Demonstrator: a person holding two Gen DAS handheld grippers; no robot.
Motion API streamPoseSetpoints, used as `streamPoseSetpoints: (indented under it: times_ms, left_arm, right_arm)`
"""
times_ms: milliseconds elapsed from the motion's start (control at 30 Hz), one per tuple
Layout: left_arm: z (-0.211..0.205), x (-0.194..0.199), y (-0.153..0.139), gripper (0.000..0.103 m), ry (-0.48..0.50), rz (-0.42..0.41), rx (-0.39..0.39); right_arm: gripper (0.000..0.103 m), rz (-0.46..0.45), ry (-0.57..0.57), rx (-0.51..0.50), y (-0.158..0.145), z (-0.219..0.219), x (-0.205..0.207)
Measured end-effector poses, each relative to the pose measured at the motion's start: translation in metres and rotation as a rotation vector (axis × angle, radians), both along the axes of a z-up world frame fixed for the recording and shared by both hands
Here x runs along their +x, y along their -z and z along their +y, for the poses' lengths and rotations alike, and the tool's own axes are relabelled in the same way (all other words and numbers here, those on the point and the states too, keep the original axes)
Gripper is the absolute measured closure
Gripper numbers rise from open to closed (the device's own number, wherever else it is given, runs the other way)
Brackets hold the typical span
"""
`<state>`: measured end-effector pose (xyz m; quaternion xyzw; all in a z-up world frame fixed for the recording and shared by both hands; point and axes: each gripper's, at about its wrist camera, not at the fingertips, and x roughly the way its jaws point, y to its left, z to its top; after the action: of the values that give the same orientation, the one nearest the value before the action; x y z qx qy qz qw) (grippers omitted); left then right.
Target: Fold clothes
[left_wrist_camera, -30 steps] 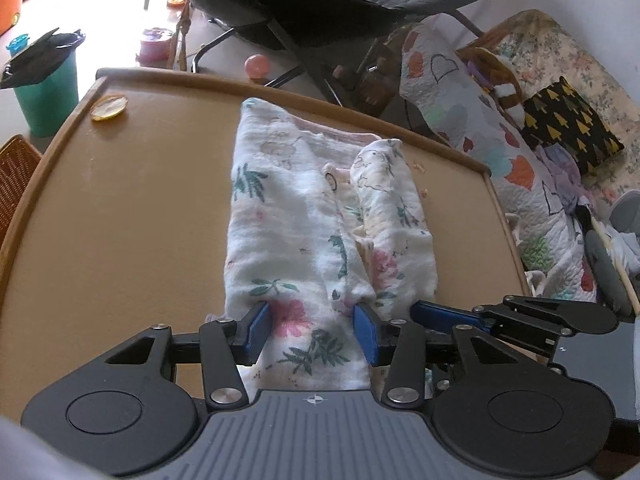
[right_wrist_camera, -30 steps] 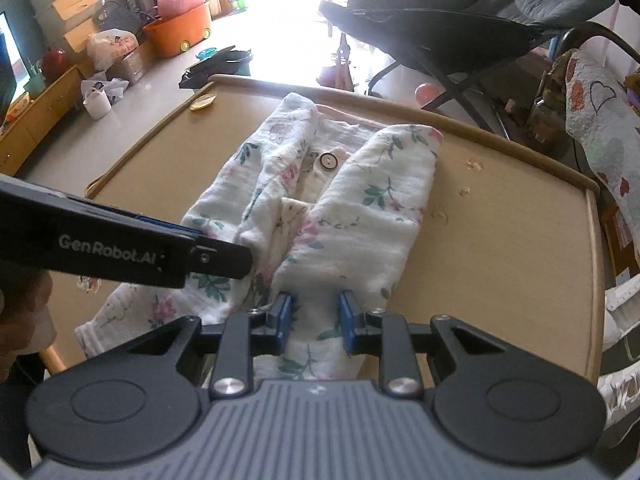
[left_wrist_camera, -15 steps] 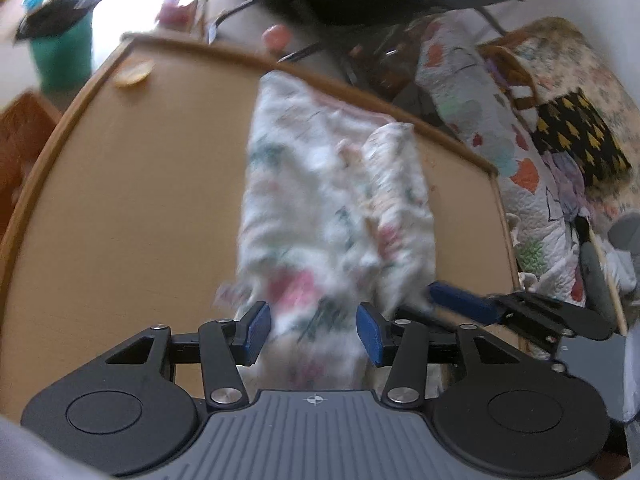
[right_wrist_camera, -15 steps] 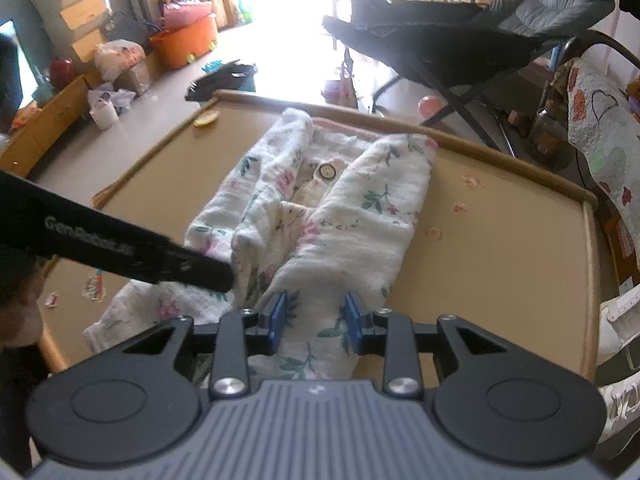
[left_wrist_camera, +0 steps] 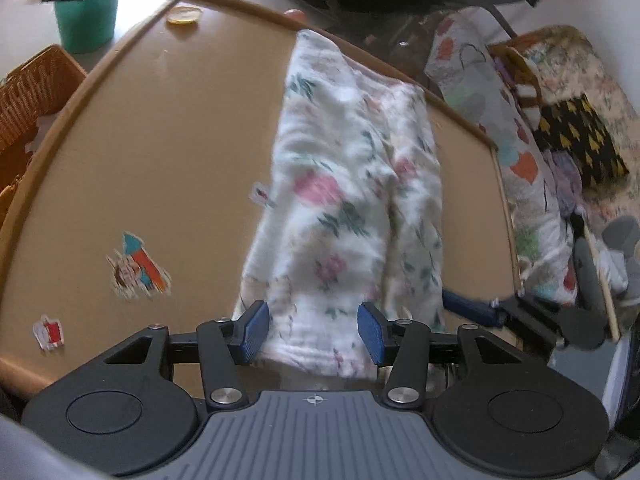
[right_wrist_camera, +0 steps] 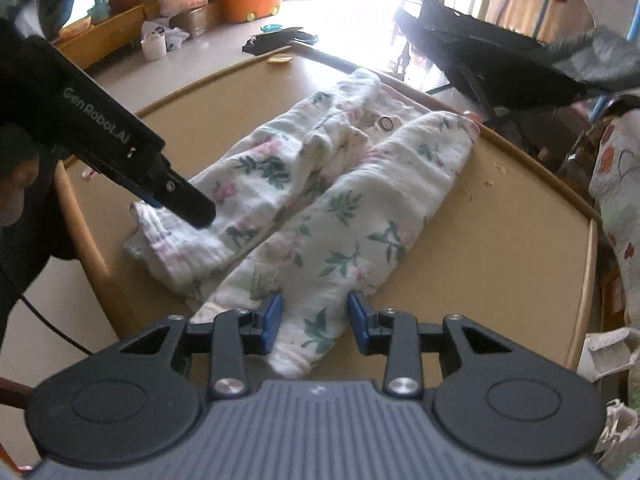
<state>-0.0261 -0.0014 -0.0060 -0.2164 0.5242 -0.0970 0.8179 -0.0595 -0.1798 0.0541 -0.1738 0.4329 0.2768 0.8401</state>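
Note:
A white floral garment lies lengthwise on the tan table, sides folded toward the middle. It also shows in the right wrist view, with a ring snap near its far end. My left gripper is open, its blue pads either side of the garment's near left hem, which is lifted off the table. It appears as a black arm in the right wrist view. My right gripper is open around the garment's near right end. Its blue finger shows in the left wrist view.
A yellow disc lies at the table's far left corner. Stickers are stuck near the left edge. A green bin and wicker basket stand left. A dark folding chair and quilted sofa lie behind and right.
Both grippers have pulled back toward the near table edge and risen. The garment's near hem has lifted and shifted with the left gripper. Table stickers have come into view.

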Motion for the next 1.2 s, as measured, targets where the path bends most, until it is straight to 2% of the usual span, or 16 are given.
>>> streamPoseSetpoints:
  times_ms: [100,233,333,433,533,633,800,900,1033,1133,1200]
  left_arm:
    - [-0.008,-0.006,-0.001,0.052,0.039,-0.003,0.030]
    - [-0.012,-0.008,-0.009,0.052,0.107,0.008,0.030]
    - [-0.010,-0.010,-0.027,0.052,0.189,-0.091,0.079]
    - [-0.014,-0.016,-0.044,0.042,0.357,-0.239,0.202]
    - [-0.016,-0.026,-0.052,0.039,0.579,-0.383,0.322]
    - [-0.017,-0.035,-0.051,0.037,0.773,-0.472,0.386]
    - [-0.021,-0.035,-0.043,0.037,0.975,-0.514,0.394]
    - [-0.027,-0.037,-0.036,0.037,1.078,-0.566,0.455]
    - [-0.039,-0.036,-0.023,0.038,1.197,-0.555,0.529]
    - [-0.041,-0.036,-0.024,0.040,1.235,-0.547,0.512]
    - [-0.044,-0.037,-0.020,0.040,1.283,-0.522,0.527]
  right_arm:
    - [0.066,0.004,-0.006,-0.008,-0.002,0.001,-0.002]
    - [0.066,-0.023,-0.049,-0.041,-0.008,0.001,-0.008]
    - [0.064,-0.079,-0.124,-0.036,-0.020,-0.008,-0.014]
    - [0.063,-0.079,-0.217,-0.049,-0.031,-0.018,-0.016]
    - [0.062,-0.075,-0.300,-0.060,-0.040,-0.026,-0.017]
    - [0.061,-0.053,-0.389,-0.058,-0.045,-0.027,-0.022]
    - [0.061,-0.029,-0.514,-0.080,-0.040,-0.017,-0.033]
    - [0.061,-0.020,-0.578,-0.105,-0.033,-0.009,-0.036]
    - [0.062,-0.033,-0.627,-0.128,-0.025,0.000,-0.039]
    - [0.062,-0.043,-0.647,-0.125,-0.023,0.004,-0.039]
    - [0.062,-0.038,-0.653,-0.128,-0.020,0.006,-0.036]
